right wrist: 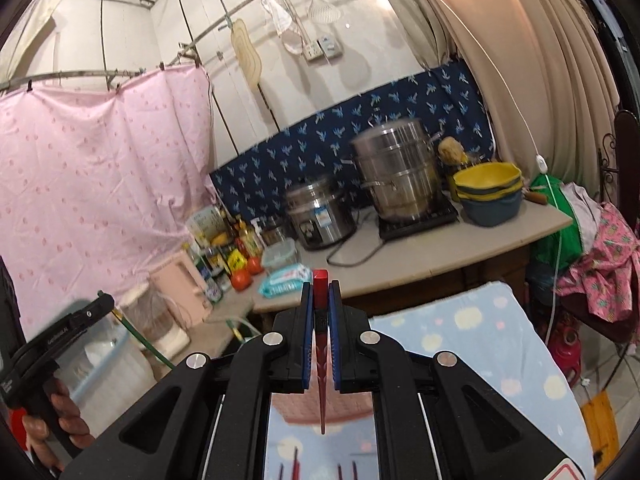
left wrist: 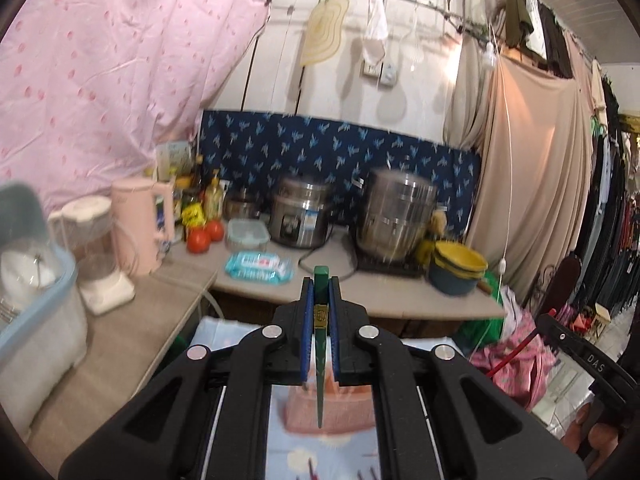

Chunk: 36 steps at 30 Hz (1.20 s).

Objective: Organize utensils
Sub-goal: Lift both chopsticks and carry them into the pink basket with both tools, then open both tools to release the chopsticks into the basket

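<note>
A chopstick pinched in each of my grippers, above the pink holder
My left gripper [left wrist: 320, 308] clamps a green chopstick [left wrist: 321, 360] with a small gold label I can't read; my right gripper [right wrist: 320, 312] clamps a red chopstick [right wrist: 321, 360]. Both tips hang over the blurred pink holder [left wrist: 344, 412] on the patterned cloth [right wrist: 480, 340]. "DAS" shows on the other gripper's body at the left view's edge; more chopsticks are cut off below

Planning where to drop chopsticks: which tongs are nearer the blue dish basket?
Left. Left tongs are just beside the basket; right tongs are farther right, over the patterned cloth.
</note>
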{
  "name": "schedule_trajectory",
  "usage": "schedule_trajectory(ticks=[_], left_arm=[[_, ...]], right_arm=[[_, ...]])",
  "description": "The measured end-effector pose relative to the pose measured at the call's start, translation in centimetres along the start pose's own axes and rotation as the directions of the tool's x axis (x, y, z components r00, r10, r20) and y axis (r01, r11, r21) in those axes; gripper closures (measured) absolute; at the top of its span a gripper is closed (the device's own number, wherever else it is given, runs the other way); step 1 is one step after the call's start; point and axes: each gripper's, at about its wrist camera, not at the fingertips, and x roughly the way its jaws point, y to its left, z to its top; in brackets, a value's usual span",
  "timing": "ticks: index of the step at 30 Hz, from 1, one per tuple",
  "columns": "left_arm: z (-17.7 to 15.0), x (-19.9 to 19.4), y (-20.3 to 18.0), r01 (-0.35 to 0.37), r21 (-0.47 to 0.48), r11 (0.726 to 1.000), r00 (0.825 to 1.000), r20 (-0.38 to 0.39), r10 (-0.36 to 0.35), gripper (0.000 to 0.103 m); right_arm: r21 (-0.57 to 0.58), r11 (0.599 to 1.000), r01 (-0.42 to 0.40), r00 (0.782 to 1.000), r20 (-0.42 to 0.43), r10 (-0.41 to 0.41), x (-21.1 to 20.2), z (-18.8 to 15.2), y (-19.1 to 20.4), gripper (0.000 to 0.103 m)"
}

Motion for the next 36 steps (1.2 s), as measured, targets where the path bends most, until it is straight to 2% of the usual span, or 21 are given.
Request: schedule_trajectory(ticks=[5,10,16,24,26,28,30,36], left_arm=[[1.8,3.2,0.0,-0.002,-0.011,1.0,0.999,0.038,0.003,0.096],[0.6,7.6,0.6,-0.016,-0.021,1.0,0.999,-0.033,0.015,0.096],[-1.8,10.3,1.5,-0.024,-0.025,0.999,0.995,-0.102,0.021,0.096],[-3.2,11.3,2.1,-0.027,-0.042,0.999,0.989,-0.145,0.021,0.095],[-3.3,10.9,2.2,-0.037,-0.052,0.998,0.991,-0.134,0.03,0.092],[-3.3,10.3,2.4,-0.051,-0.054,0.997,0.991,-0.123,0.044,0.073],[-3.2,9.7,2.5,-0.062,-0.057,0.996,0.992,-0.117,0.055,0.069],[-3.5,7.7,2.5,-0.067,-0.055,0.996,0.99,-0.126,0.059,0.069]], right_arm=[[-0.015,1.0,0.0,1.0,0.021,0.0,3.9,1.8,1.3,0.096],[-0.011,1.0,0.009,1.0,-0.011,-0.009,8.1,1.1,1.6,0.096],[-0.015,1.0,0.025,0.995,-0.101,-0.027,11.9,-1.6,0.8,0.096],[-0.026,0.999,0.04,0.988,-0.151,-0.044,12.9,-4.2,0.4,0.094],[-0.034,0.998,0.056,0.989,-0.134,-0.06,12.4,-4.3,0.5,0.079],[-0.033,0.998,0.059,0.99,-0.125,-0.062,12.0,-4.3,0.4,0.069],[-0.032,0.998,0.06,0.991,-0.118,-0.063,11.3,-4.3,0.4,0.069],[-0.026,0.998,0.06,0.992,-0.112,-0.062,8.6,-4.5,0.2,0.069]])
